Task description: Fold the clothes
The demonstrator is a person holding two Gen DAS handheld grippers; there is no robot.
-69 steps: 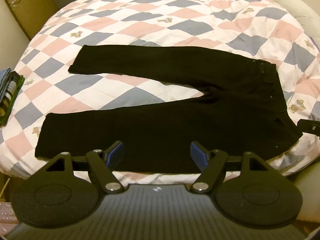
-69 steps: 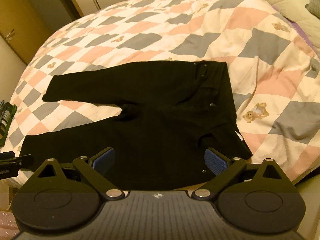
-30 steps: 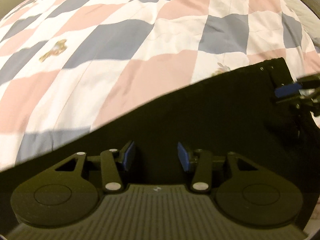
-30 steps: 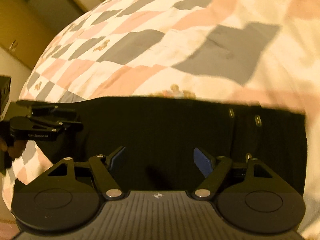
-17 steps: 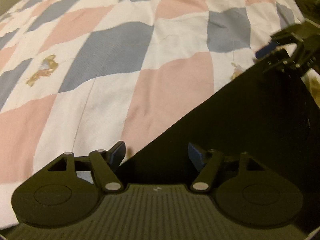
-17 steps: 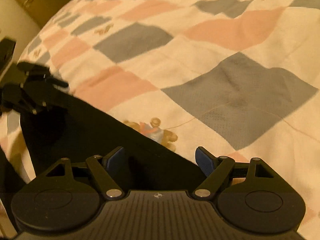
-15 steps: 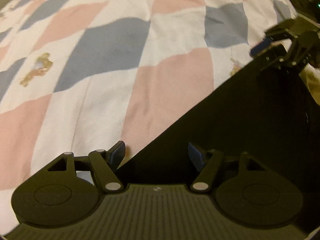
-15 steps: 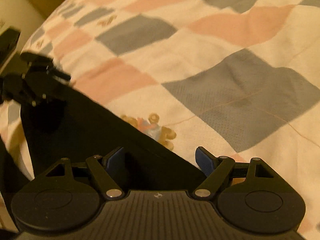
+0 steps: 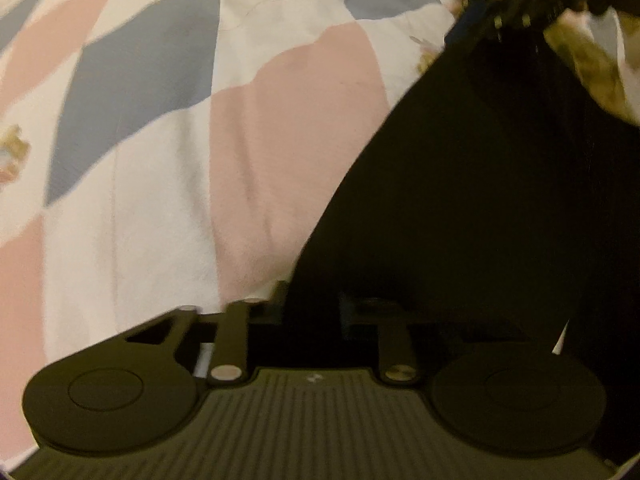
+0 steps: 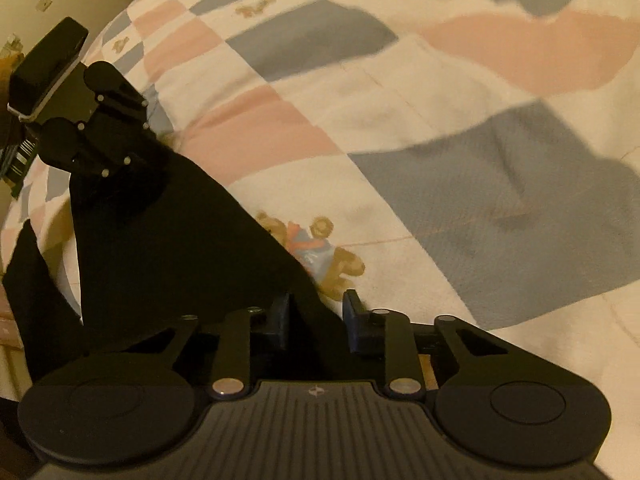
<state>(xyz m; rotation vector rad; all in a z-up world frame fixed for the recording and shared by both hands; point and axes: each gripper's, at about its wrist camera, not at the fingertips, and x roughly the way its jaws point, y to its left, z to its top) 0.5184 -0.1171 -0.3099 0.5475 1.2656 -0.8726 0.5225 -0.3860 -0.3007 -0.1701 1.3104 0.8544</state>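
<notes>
Both my tongs clamped on the black cotton trousers (image 10: 168, 248).
My left gripper (image 9: 310, 310) and right gripper (image 10: 316, 312), lower centre, pinch the cloth edge above the pink-grey-white checked quilt (image 10: 460, 128).

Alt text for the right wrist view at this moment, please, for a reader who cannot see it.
The right gripper is closed on an edge of the black trousers, which stretch up and left to the left gripper, also at the fabric. Beneath lies a quilt of pink, grey-blue and cream patches, with a small teddy bear print just beyond the fingers.
</notes>
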